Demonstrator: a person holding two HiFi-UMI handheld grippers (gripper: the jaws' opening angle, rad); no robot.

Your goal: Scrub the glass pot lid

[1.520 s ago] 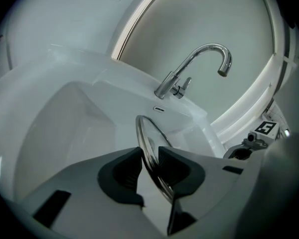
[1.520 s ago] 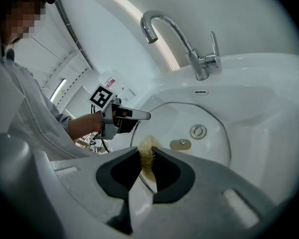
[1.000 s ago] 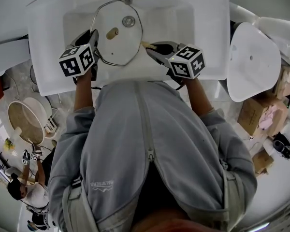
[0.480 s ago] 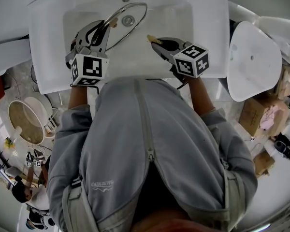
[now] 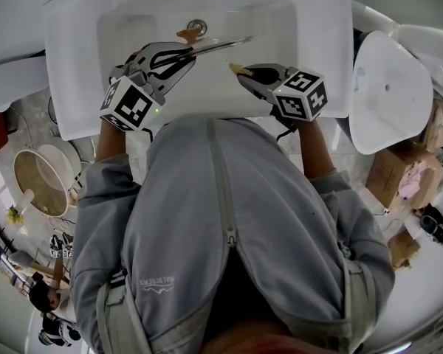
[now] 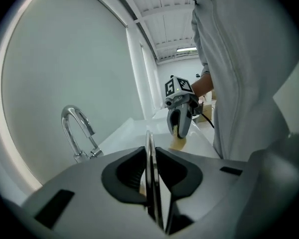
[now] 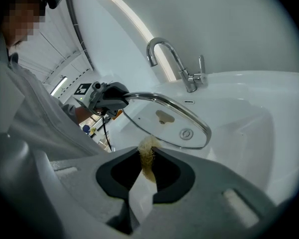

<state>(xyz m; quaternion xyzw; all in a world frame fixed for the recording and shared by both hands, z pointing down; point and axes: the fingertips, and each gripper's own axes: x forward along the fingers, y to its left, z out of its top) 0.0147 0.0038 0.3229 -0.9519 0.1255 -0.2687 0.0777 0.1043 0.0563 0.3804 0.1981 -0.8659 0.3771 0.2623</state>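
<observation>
- Left gripper (image 6: 149,158): jaws narrow and clamped on the rim of the glass lid (image 7: 154,126). They have just been closing a little tighter, with the rim between them.
- Right gripper (image 7: 148,169): jaws pinched on a tan fibrous scrubber (image 5: 235,68), with a tuft poking out past the tips.
- The lid hangs in the air over the sink (image 5: 280,87), below the tap (image 7: 174,59), and touches nothing but the left jaws. From the head view it reads almost edge-on.
- The knob (image 5: 186,34) shows on the tap side of the rim, so the face turned toward your scrubber is probably the underside.
- The scrubber is near the lid's open face but apart from it, with no contact yet.
- Step in hand, as judged: bring the scrubber onto the glass and start rubbing.
- Press with the tuft, not the jaw tips, since hard plastic on glass would skid.
- Work in short strokes toward the clamped side. Pushing on the far, free edge would lever the lid in the left jaws.
- Hold the lid low over the basin, so that a slip lands it in the sink.
</observation>
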